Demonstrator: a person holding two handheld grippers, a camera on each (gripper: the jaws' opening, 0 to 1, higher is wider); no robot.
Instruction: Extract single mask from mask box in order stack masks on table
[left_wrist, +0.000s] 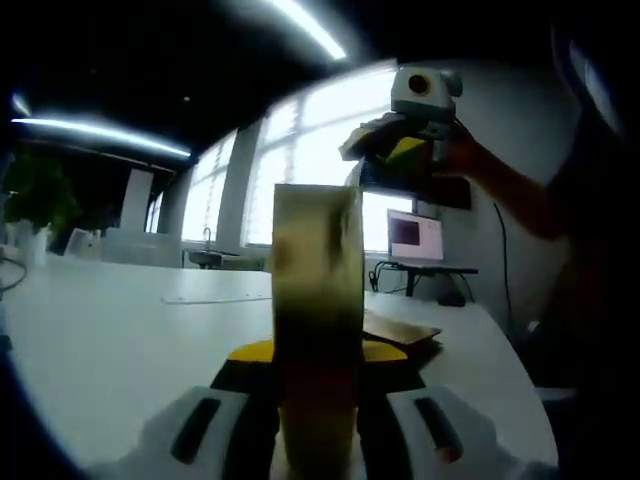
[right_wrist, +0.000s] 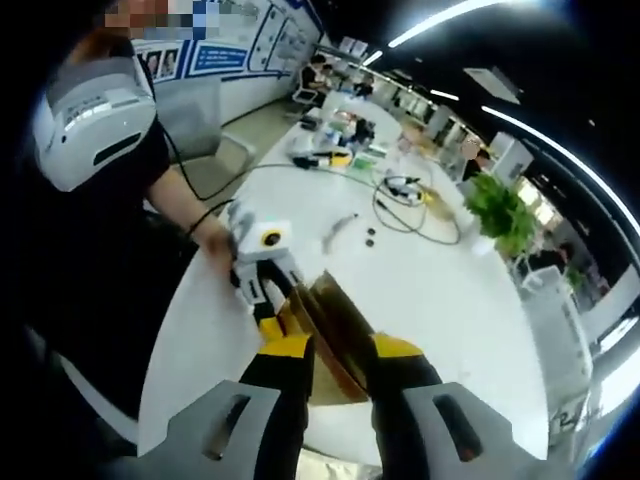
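My left tool (left_wrist: 318, 420) is clamped on the upright mask box (left_wrist: 318, 300) at frame centre, so I should steady it while my right tool (right_wrist: 338, 372), its jaws a little apart and empty above the box (right_wrist: 335, 325), draws one mask. The box's opening and masks are blurred, and no stack is visible on the desk (right_wrist: 430, 290).

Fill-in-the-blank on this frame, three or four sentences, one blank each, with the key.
1. The left gripper is shut on the ___.
2. In the left gripper view, the right gripper hangs ___ the box, apart from it.
3. The table is ___ in colour.
4. In the right gripper view, a green ___ stands near the table's far edge.

Missing words: box; above; white; plant
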